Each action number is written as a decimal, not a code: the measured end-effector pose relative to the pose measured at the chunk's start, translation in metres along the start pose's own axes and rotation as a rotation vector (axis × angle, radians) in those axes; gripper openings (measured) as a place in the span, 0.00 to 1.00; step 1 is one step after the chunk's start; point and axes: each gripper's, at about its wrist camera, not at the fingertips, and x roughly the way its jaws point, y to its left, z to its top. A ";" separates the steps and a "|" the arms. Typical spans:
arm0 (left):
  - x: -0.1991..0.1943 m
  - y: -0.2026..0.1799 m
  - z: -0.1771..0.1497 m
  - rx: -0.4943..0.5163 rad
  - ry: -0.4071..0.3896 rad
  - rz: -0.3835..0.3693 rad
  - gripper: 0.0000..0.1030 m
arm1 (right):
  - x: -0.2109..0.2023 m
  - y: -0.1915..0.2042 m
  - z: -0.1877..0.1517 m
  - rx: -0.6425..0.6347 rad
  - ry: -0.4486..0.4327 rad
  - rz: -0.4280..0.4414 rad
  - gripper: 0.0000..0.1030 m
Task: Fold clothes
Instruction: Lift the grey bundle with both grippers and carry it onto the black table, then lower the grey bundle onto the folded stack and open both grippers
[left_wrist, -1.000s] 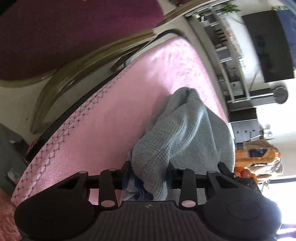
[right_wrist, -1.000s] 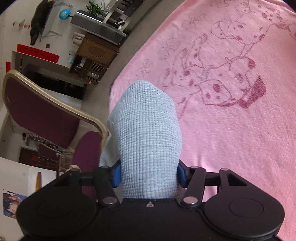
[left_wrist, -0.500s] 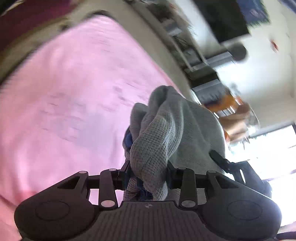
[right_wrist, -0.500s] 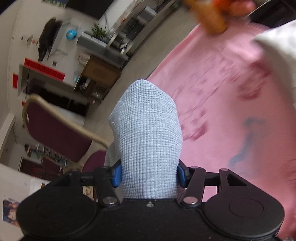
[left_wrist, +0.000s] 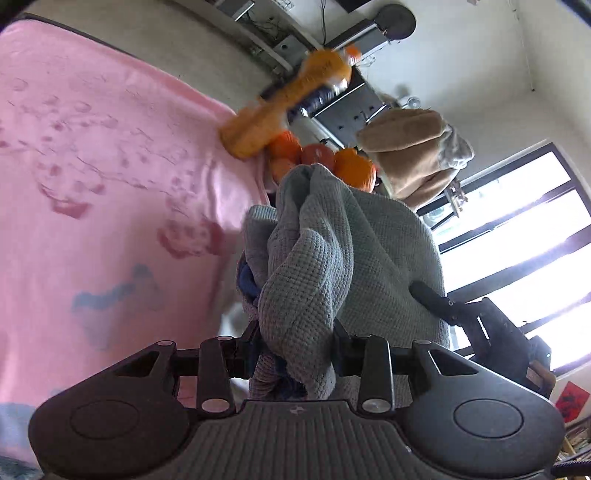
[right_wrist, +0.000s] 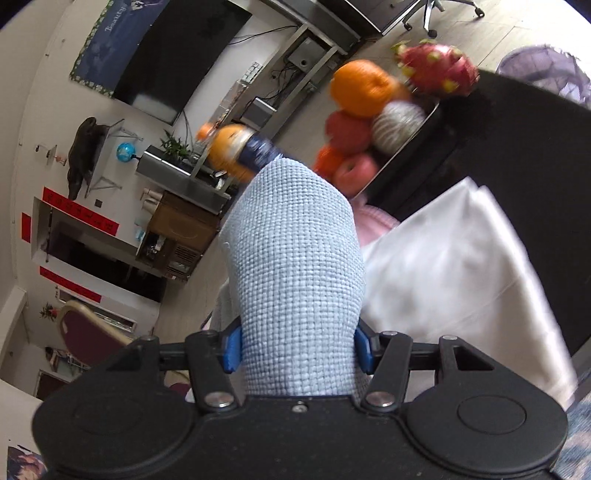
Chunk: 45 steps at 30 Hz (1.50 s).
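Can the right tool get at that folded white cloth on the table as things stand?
Probably not yet. The right tool is shut on a bunched light blue waffle-knit garment, which fills its jaws. The folded white cloth lies uncovered just to its right, so the path itself looks free.

Your left wrist cam sits right behind its fingers, tilted down across the pink blanket (left_wrist: 92, 184) toward the window (left_wrist: 517, 229). Your right one faces the TV wall (right_wrist: 177, 59). Both catch the fruit pile (right_wrist: 365, 122), though it's blurry, and the grey knit garment (left_wrist: 332, 251) close up.
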 end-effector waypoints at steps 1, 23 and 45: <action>0.007 -0.004 -0.004 0.000 0.007 0.009 0.34 | 0.001 -0.009 0.009 -0.008 0.006 0.001 0.53; 0.040 0.019 -0.028 0.054 0.091 0.144 0.36 | 0.025 -0.096 0.021 0.005 0.095 -0.139 0.79; 0.115 -0.004 -0.012 0.502 0.044 0.460 0.32 | 0.049 -0.047 0.004 -0.330 -0.026 -0.435 0.15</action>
